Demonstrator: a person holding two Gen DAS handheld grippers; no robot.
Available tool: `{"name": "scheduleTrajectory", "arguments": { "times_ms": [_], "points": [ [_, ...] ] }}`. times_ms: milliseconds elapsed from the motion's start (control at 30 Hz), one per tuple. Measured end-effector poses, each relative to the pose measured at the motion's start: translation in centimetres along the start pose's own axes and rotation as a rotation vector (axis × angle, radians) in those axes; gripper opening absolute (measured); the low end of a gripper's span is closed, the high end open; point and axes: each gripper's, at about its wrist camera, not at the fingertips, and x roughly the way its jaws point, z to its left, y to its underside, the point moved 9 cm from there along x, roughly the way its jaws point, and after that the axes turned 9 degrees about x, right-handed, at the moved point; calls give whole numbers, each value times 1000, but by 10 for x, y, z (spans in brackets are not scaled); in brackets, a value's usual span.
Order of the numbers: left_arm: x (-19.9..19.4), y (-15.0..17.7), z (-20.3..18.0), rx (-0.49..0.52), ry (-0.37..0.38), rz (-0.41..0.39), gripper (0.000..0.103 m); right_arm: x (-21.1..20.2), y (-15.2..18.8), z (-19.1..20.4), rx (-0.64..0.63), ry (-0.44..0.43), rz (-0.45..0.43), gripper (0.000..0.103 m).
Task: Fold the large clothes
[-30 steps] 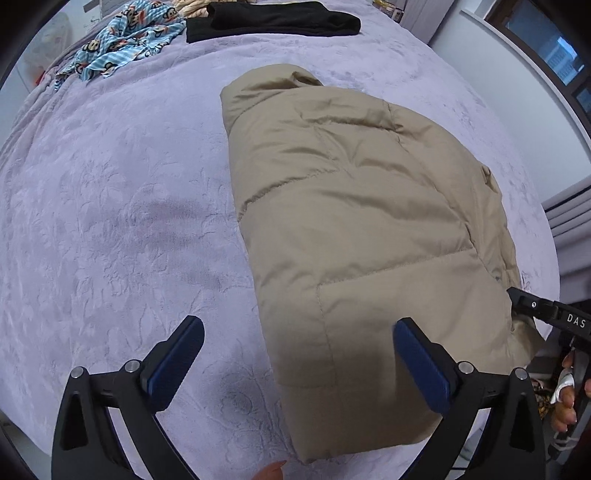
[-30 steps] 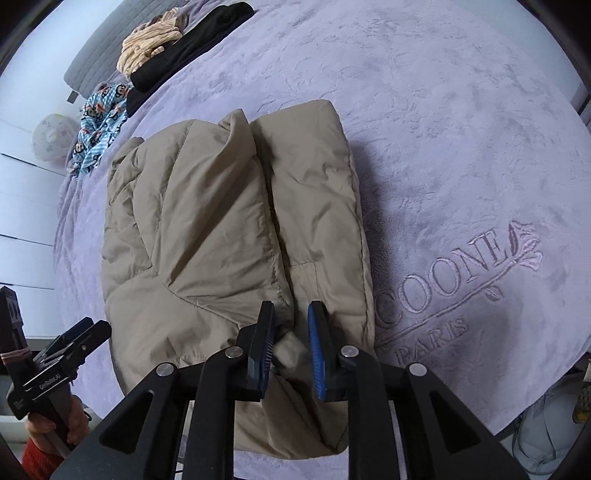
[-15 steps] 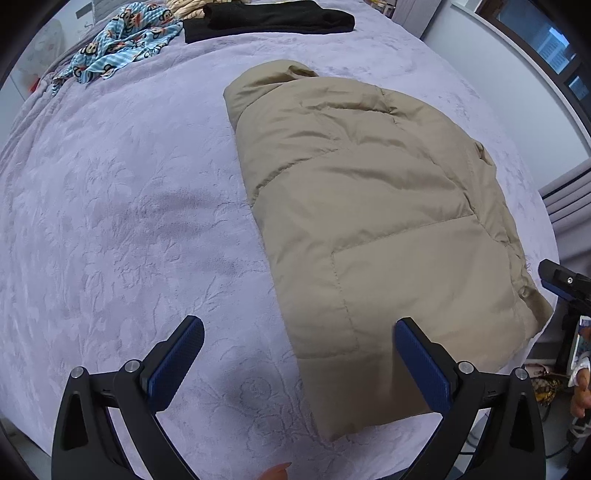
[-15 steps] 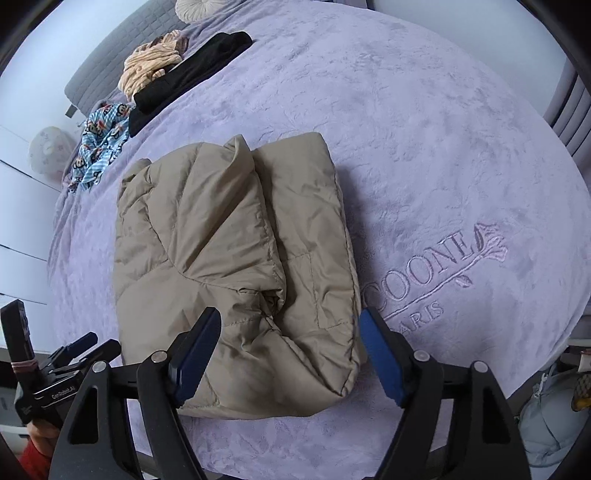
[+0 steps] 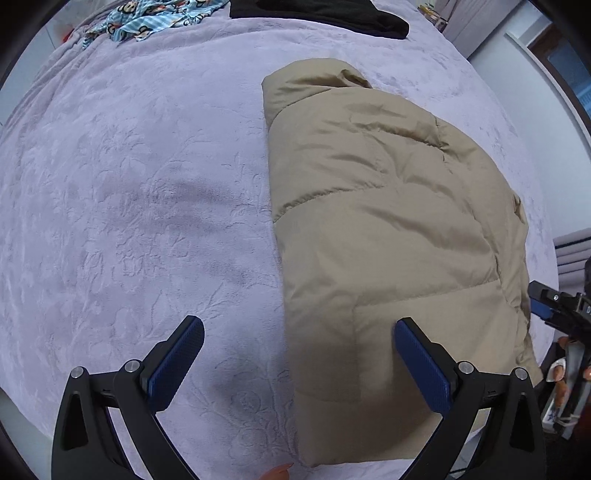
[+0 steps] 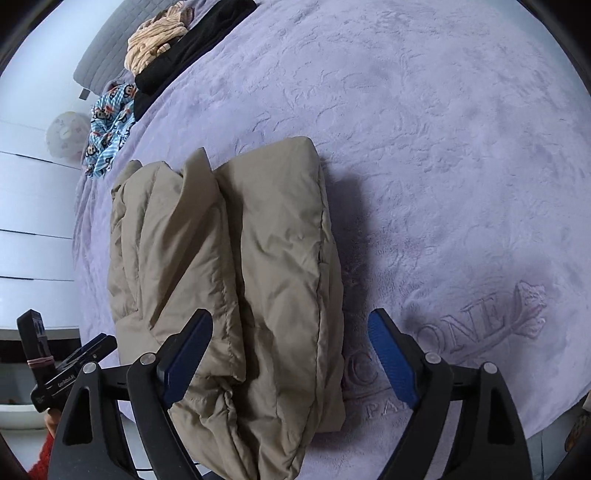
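Note:
A tan puffer jacket (image 5: pixel 388 229) lies folded lengthwise on the lilac bedspread (image 5: pixel 129 192). In the right wrist view the jacket (image 6: pixel 236 266) shows as two long folded rolls side by side. My left gripper (image 5: pixel 297 350) is open and empty, hovering over the jacket's near left edge. My right gripper (image 6: pixel 290 350) is open and empty, straddling the near end of the jacket without gripping it. Each gripper shows at the edge of the other's view.
A black garment (image 5: pixel 317 14) and a blue monkey-print cloth (image 5: pixel 147 18) lie at the far end of the bed. A beige garment (image 6: pixel 155 40) lies beside the black one (image 6: pixel 184 55). The bed's edge runs close below both grippers. Embroidered lettering (image 6: pixel 461 332) marks the bedspread.
My right gripper has opened and let go of the jacket fold it pinched a second ago. Both grippers have then moved closer in over the jacket's near end.

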Motion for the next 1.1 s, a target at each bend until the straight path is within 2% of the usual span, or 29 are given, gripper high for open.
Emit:
{"name": "scheduleTrajectory", "arguments": {
  "times_ms": [200, 333, 400, 567, 633, 700, 767, 833, 933, 1033, 1100],
  "points": [
    [8, -18, -8, -26, 56, -2, 103, 26, -15, -15, 76, -101, 80, 88],
    [18, -26, -14, -29, 122, 12, 103, 47, -26, -23, 148, -189, 110, 88],
    [24, -29, -16, -41, 155, 21, 103, 55, -31, -20, 164, -250, 127, 88],
    [30, -36, -17, -61, 222, 26, 103, 62, -36, 5, 194, -468, 189, 89],
    [31, -40, -16, -66, 250, 24, 103, 58, -38, 17, 178, -530, 196, 100],
    [32, -44, -12, -74, 280, 22, 103, 52, -37, 29, 141, -577, 202, 103],
    [33, -47, -4, -81, 306, 17, 103, 49, -35, 39, 84, -564, 216, 103],
    [36, -49, 5, -77, 318, 11, 103, 52, -30, 49, -18, -496, 236, 103],
    [47, -48, 12, -87, 411, 29, 103, 63, -23, 58, -141, -385, 277, 103],
    [64, -48, 8, -69, 495, 41, 103, 86, -24, 61, -163, -300, 315, 103],
    [74, -49, 2, -68, 550, 57, 103, 103, -27, 61, -124, -294, 347, 103]
  ]
}}
